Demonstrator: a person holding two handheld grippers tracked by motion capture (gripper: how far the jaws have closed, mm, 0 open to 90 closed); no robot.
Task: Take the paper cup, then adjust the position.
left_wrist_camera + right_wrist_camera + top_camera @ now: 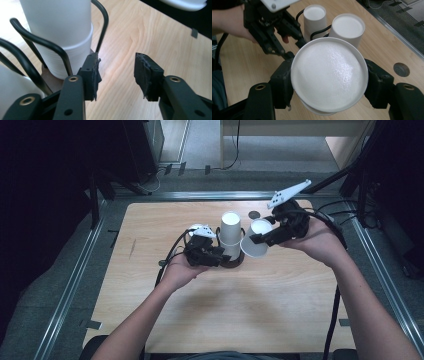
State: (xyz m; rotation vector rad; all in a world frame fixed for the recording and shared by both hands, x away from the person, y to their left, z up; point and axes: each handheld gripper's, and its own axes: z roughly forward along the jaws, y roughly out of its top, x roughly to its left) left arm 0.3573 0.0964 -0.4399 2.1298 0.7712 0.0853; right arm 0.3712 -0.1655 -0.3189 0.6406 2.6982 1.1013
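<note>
High view: the pale wooden table (210, 310) filled mid-frame; just right of centre, the right gripper (263, 239) clamped a tilted white paper cup (255, 244), beside upturned white cups (230, 234) on a black wire rack (235, 262). The left gripper (220, 256) stood open and empty at the rack's left.

Black two-jaw tools (216, 254), brass screws (white top plates), black cables.

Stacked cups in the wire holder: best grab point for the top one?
Take the top cup by its side wall above the lower cup's rim, coming in level from the open right side. It stands upside down with the closed base up, and the wire holder crowds the lower part. The left hand-held gripper is open beside it.
</note>
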